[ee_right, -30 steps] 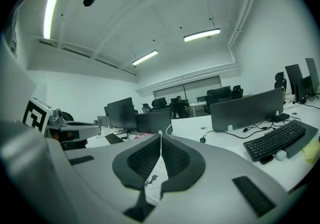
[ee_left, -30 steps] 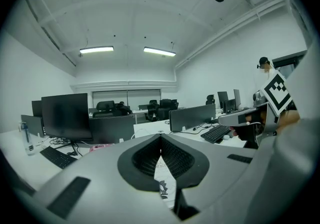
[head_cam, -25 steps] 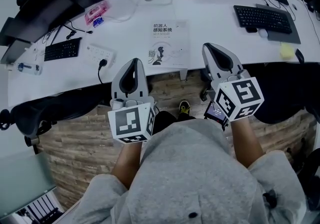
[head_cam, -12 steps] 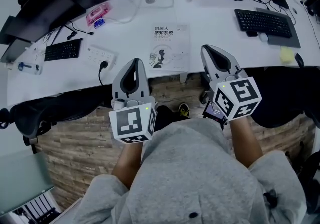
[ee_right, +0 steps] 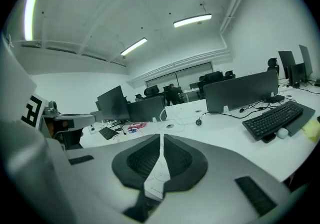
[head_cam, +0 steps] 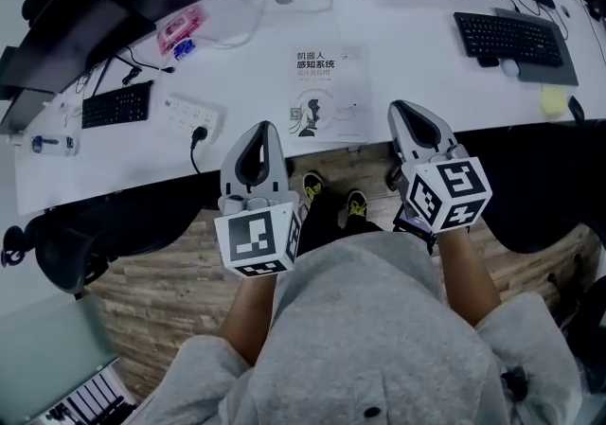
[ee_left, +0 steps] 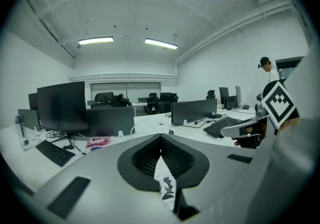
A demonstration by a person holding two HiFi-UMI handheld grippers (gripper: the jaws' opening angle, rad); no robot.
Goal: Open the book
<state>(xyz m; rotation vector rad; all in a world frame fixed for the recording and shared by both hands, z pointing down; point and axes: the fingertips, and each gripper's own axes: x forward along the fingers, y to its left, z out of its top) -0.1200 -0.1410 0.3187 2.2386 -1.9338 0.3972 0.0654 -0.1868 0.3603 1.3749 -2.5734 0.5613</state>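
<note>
Book (head_cam: 327, 92): closed, cover up, flat on white worktop (head_cam: 417, 54), by its near edge.
My left gripper (head_cam: 262, 127): jaws together, near book's left corner.
My right gripper (head_cam: 399, 108): jaws together, just right of book.

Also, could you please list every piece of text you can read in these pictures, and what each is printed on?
"机器人": first title line on the cover of the white book.
"感知系统": second title line on the same cover.
Smaller line under the title: too small to read.
Label on the pink pack: blurred, unreadable.
Key legends on the two keyboards: too small to read.
</note>
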